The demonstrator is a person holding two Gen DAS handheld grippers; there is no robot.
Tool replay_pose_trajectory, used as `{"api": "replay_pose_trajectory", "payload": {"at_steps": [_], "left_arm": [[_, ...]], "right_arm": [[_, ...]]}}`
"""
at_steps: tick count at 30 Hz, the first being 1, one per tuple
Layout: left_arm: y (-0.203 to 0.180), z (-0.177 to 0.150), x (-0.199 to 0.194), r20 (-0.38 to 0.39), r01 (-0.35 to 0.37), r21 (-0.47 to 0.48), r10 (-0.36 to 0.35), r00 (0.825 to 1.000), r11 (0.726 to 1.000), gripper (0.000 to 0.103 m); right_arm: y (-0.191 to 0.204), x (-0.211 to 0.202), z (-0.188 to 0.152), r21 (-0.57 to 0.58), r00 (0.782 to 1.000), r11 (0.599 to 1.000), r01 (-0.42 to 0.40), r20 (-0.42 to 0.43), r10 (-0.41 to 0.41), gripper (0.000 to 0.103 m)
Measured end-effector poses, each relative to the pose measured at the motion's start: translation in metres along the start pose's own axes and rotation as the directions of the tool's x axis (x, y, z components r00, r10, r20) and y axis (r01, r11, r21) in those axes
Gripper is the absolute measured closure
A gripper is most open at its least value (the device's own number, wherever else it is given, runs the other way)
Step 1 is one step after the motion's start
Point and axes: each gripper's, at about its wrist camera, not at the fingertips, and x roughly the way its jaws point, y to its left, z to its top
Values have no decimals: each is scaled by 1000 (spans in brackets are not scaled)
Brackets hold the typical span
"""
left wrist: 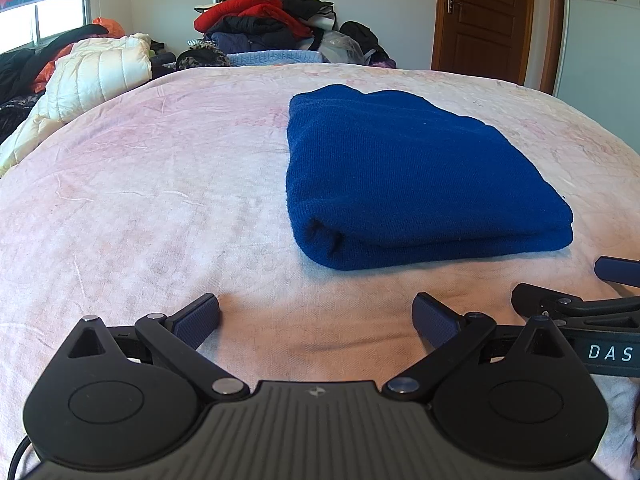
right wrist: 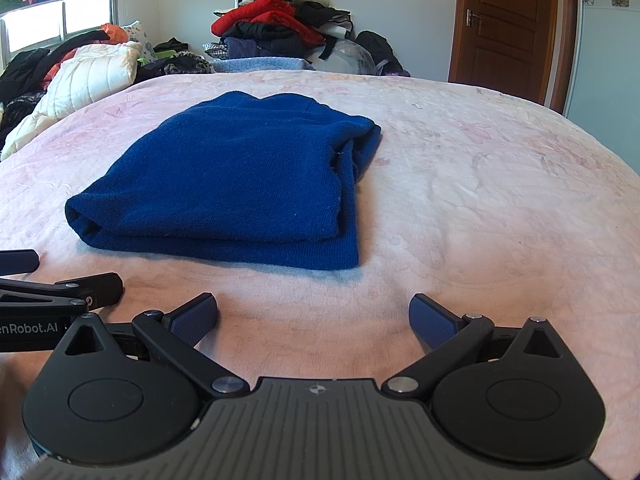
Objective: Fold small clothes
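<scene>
A dark blue knit garment lies folded into a thick rectangle on the pink bed cover. In the right wrist view the garment lies ahead and to the left. My left gripper is open and empty, low over the cover, short of the garment's near edge. My right gripper is open and empty, also short of the garment. Each gripper shows at the edge of the other's view: the right one and the left one.
A tall pile of red, black and dark clothes stands past the far end of the bed. A cream quilted jacket and dark clothes lie at the left. A brown wooden door is at the back right.
</scene>
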Motion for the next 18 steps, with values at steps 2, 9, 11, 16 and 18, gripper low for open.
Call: {"api": "replay_pose_trajectory", "payload": {"at_steps": [2,9,11,16,18], "left_arm": [[0,0,0,0,0,0,0,1000,1000,0],[0,0,0,0,0,0,0,1000,1000,0],[0,0,0,0,0,0,0,1000,1000,0],[0,0,-1,0,0,0,0,1000,1000,0],[0,0,0,0,0,0,0,1000,1000,0]], "right_arm": [[0,0,0,1,1000,1000,-1,0,1,1],[-1,0,0,6,1000,1000,-6,3,6,1],[-2,-1,0,12,1000,1000,-11,5,11,1],[3,-2,-1,0,1000,1000,-2,2,2,1],[5,-2,-2,0,1000,1000,-1,2,1,1]]}}
